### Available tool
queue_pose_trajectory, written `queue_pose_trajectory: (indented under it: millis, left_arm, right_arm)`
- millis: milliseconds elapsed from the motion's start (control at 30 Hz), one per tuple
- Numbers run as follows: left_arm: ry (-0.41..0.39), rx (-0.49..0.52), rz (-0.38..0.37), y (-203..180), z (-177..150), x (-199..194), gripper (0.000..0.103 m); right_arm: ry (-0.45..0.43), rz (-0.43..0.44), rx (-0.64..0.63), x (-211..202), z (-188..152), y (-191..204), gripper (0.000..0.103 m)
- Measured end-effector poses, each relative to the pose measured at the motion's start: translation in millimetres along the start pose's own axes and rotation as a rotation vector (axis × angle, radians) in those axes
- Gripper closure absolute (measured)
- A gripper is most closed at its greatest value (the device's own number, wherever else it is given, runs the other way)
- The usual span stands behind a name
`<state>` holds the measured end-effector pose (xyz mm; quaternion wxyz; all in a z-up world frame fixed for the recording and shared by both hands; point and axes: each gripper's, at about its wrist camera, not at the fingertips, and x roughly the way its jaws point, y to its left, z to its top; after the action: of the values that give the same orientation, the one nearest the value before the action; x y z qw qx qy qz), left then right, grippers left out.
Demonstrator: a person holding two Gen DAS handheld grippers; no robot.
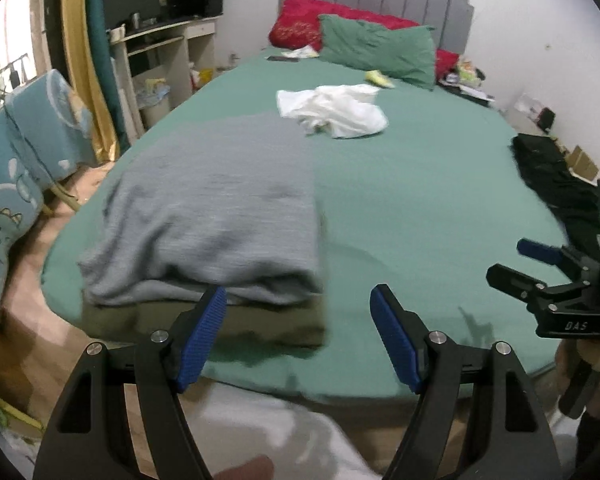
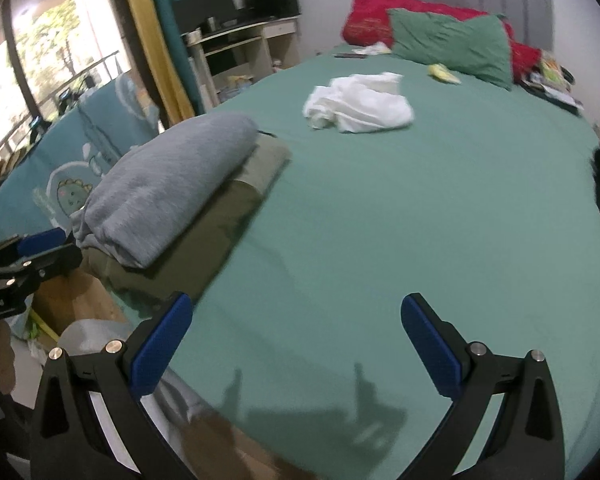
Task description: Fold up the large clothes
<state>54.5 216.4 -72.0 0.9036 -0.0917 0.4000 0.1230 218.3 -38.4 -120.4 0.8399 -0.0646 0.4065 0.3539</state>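
A folded grey garment point(image 1: 216, 204) lies on top of a folded olive garment point(image 1: 260, 322) at the bed's near left corner; both also show in the right wrist view, grey point(image 2: 168, 188) over olive point(image 2: 220, 220). A crumpled white garment point(image 1: 336, 110) point(image 2: 360, 106) lies mid-bed. A black garment point(image 1: 556, 184) lies at the bed's right edge. My left gripper point(image 1: 298, 300) is open and empty, just in front of the stack. My right gripper point(image 2: 296, 312) is open and empty above bare sheet; it shows at the right of the left wrist view point(image 1: 512, 264).
The green bed sheet point(image 1: 420, 208) point(image 2: 420, 208) covers the bed. A green pillow point(image 1: 380, 48) and a red pillow point(image 1: 300, 20) lie at the grey headboard. A desk point(image 1: 164, 40) stands far left. A dinosaur-print cushion point(image 1: 16, 168) stands left of the bed.
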Motion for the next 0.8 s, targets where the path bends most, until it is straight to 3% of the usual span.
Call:
queue_pose_trajectory:
  millis: [100,233,500,600,800]
  left_arm:
    - [-0.063,-0.001,-0.04,-27,-1,-15,0.025]
    - [-0.136,0.051,-0.008,-67,1,-35,0.024]
    - [-0.254,0.113,-0.032,-130,10,-73,0.024]
    - [-0.275,0.127,-0.031,-151,14,-88,0.018]
    - [-0.371,0.156,-0.08,-184,17,-122,0.018]
  right_arm:
    - [-0.022,-0.015,0.07,-21,-15,-28,0.001]
    - [-0.046,-0.04,0.139,-47,-35,-58,0.001]
    - [-0.128,-0.101,0.239,-112,-56,-111,0.001]
    - [-0.176,-0.131,0.247,-140,-55,-122,0.001]
    - [-0.272,-0.18,0.234,-195,-53,-127,0.001]
